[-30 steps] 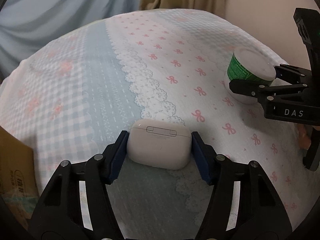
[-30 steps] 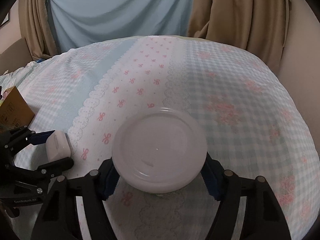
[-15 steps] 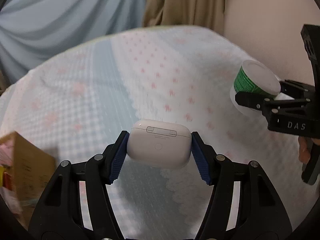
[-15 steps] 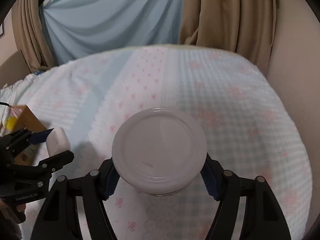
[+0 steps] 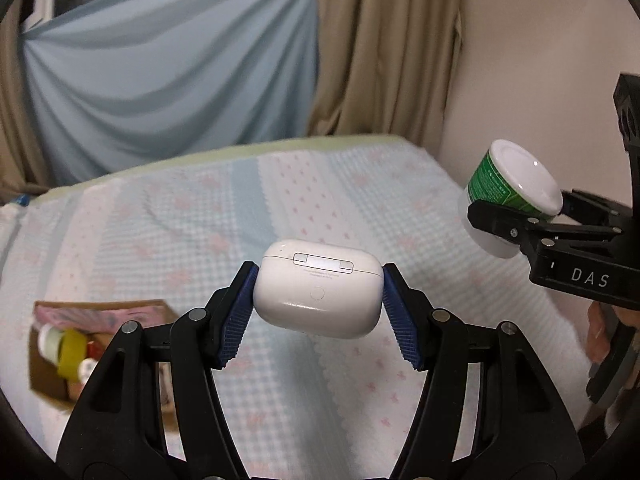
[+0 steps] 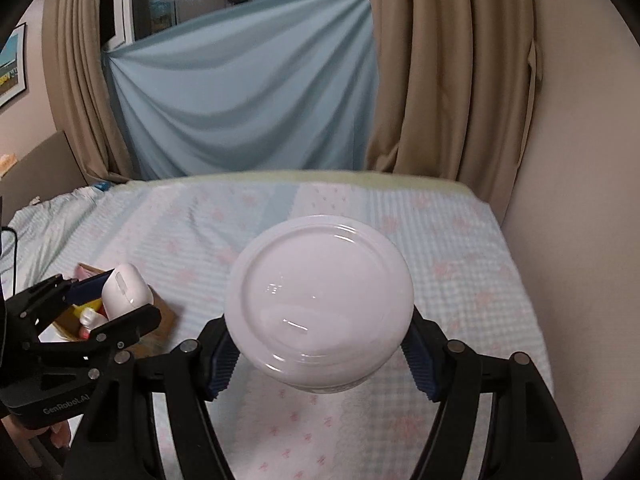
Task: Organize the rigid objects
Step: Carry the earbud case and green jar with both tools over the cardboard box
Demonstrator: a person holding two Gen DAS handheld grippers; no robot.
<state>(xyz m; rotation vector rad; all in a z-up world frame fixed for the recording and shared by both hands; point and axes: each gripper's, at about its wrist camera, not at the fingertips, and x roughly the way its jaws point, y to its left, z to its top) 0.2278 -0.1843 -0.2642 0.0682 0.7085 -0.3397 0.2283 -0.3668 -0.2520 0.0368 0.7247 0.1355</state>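
Note:
My left gripper (image 5: 319, 306) is shut on a white earbud case (image 5: 318, 289), held high above the bed with its blue pads pressed on both ends. My right gripper (image 6: 320, 344) is shut on a white-lidded jar (image 6: 319, 298), also lifted clear of the bed. In the left wrist view that jar (image 5: 508, 192) shows a green label, clamped at the far right. In the right wrist view the earbud case (image 6: 125, 291) appears at the lower left in the other gripper, above the cardboard box (image 6: 162, 312).
An open cardboard box (image 5: 44, 380) with tape rolls and small items sits on the bed (image 5: 160, 248) at the lower left. Curtains and a blue sheet hang behind the bed. A beige wall (image 6: 572, 240) borders the bed's right side.
Both grippers have risen well above the bed with the case and the jar still gripped. The bed looks farther away, and the cardboard box has come into fuller view.

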